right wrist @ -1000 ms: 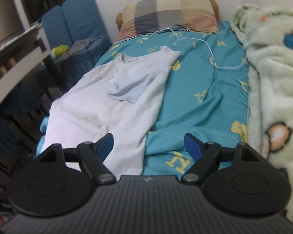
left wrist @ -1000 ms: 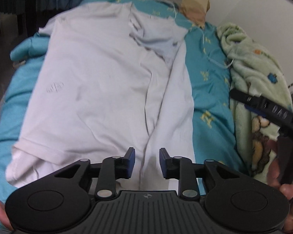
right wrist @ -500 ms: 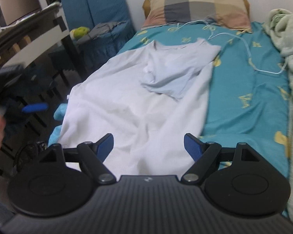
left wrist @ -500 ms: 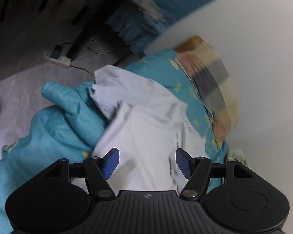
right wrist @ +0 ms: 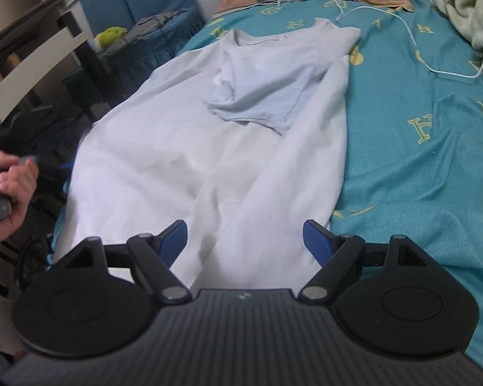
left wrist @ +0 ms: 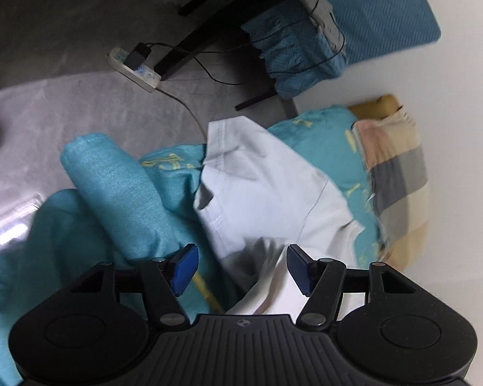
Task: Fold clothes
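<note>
Lying half-folded on the bed, the white shirt could bunch if the left tongs snag its overhanging sleeve; the right tongs also gape wide, empty.

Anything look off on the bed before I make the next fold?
Yes. The white T-shirt lies wrinkled, its left edge hanging off the bed; one sleeve is folded in. A white cable trails near its collar.
</note>
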`<state>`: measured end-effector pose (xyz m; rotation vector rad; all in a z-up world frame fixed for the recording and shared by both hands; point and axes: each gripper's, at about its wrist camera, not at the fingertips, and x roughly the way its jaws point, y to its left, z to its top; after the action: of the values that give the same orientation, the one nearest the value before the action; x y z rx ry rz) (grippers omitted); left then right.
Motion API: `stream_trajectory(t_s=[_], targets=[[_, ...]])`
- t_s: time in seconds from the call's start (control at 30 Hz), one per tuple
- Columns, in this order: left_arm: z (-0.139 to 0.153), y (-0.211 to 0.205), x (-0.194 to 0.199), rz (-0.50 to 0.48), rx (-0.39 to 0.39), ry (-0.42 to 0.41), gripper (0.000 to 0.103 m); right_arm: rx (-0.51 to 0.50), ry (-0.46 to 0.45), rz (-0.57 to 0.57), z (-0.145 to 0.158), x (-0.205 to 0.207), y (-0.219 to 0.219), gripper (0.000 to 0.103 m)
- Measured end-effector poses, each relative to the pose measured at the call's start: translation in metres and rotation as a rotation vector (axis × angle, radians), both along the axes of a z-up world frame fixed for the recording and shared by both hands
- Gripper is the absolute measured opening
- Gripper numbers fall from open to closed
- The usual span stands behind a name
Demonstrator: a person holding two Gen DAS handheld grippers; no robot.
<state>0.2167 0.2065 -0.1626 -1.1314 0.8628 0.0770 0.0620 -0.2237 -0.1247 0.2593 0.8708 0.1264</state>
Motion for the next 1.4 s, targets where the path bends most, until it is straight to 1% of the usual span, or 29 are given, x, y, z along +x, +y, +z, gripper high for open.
stream_trajectory(t_s=[0.07,0.1,0.13,0.17,0.23,0.27,0.3,0.33,0.4,0.43,0.5,0.6,0.67,0.73,0.8,0.87,0.9,1.0,1.1,1.17,1.23,1.27,1.33,1.4], targets=[[-0.003,0.001,0.006,-0.001,0.027,-0.005,0.059,0.018,-0.009,-0.010,-0.001,-0.001,-0.002,0.081],[-0.006,0.001,0.009,0.002,0.040,-0.009,0.056,0.040,-0.025,-0.006,0.000,-0.002,-0.003,0.081],[-0.008,0.001,0.013,0.003,0.051,-0.010,0.049,0.065,-0.044,0.001,0.001,-0.003,-0.003,0.081],[-0.010,0.001,0.016,0.004,0.061,-0.009,0.045,0.081,-0.067,0.009,0.002,-0.005,-0.003,0.081],[-0.011,0.002,0.024,-0.004,0.092,-0.009,0.031,0.074,-0.125,0.034,0.008,-0.011,0.000,0.081],[-0.010,0.002,0.025,-0.007,0.105,-0.014,0.028,0.066,-0.160,0.045,0.013,-0.015,0.001,0.081],[-0.010,0.003,0.027,-0.009,0.113,-0.022,0.023,0.065,-0.205,0.050,0.017,-0.019,0.001,0.081],[-0.008,0.004,0.028,-0.011,0.115,-0.031,0.017,0.087,-0.271,0.050,0.022,-0.027,-0.001,0.081],[-0.005,0.005,0.030,-0.016,0.123,-0.050,0.010,0.142,-0.413,0.047,0.029,-0.043,-0.007,0.081],[-0.002,0.005,0.030,-0.019,0.130,-0.060,0.008,0.192,-0.495,0.048,0.032,-0.052,-0.013,0.081],[0.004,0.005,0.030,-0.022,0.144,-0.082,0.005,0.217,-0.572,0.074,0.040,-0.059,-0.019,0.082],[0.017,0.003,0.030,-0.037,0.179,-0.122,0.004,0.173,-0.502,0.060,0.039,-0.049,-0.018,0.082],[0.033,-0.002,0.031,-0.067,0.237,-0.160,0.004,0.140,-0.446,0.048,0.037,-0.041,-0.017,0.082],[0.055,-0.013,0.031,-0.113,0.335,-0.208,0.004,0.107,-0.390,0.036,0.036,-0.033,-0.016,0.082],[0.081,-0.029,0.030,-0.173,0.453,-0.256,0.004,0.035,-0.362,0.043,0.031,-0.030,-0.008,0.082],[0.108,-0.054,0.028,-0.233,0.591,-0.316,0.004,-0.041,-0.323,0.045,0.023,-0.026,-0.001,0.082],[0.121,-0.068,0.028,-0.259,0.648,-0.349,0.004,-0.077,-0.307,0.045,0.019,-0.026,0.001,0.082],[0.158,-0.123,0.030,-0.374,0.772,-0.442,0.004,-0.125,-0.294,0.041,0.011,-0.029,-0.001,0.082],[0.183,-0.196,0.028,-0.533,0.877,-0.537,0.004,-0.134,-0.309,0.043,0.012,-0.034,-0.004,0.082],[0.186,-0.250,0.026,-0.658,0.911,-0.584,0.004,-0.130,-0.318,0.048,0.013,-0.038,-0.006,0.082],[0.177,-0.300,0.026,-0.781,0.928,-0.611,0.004,-0.125,-0.326,0.053,0.015,-0.041,-0.008,0.082],[0.169,-0.323,0.027,-0.831,0.942,-0.612,0.004,-0.128,-0.331,0.054,0.014,-0.043,-0.009,0.082],[0.145,-0.359,0.031,-0.897,0.934,-0.577,0.004,-0.144,-0.335,0.046,0.014,-0.045,-0.012,0.082],[0.121,-0.386,0.034,-0.944,0.910,-0.533,0.005,-0.125,-0.336,0.036,0.014,-0.046,-0.017,0.082]])
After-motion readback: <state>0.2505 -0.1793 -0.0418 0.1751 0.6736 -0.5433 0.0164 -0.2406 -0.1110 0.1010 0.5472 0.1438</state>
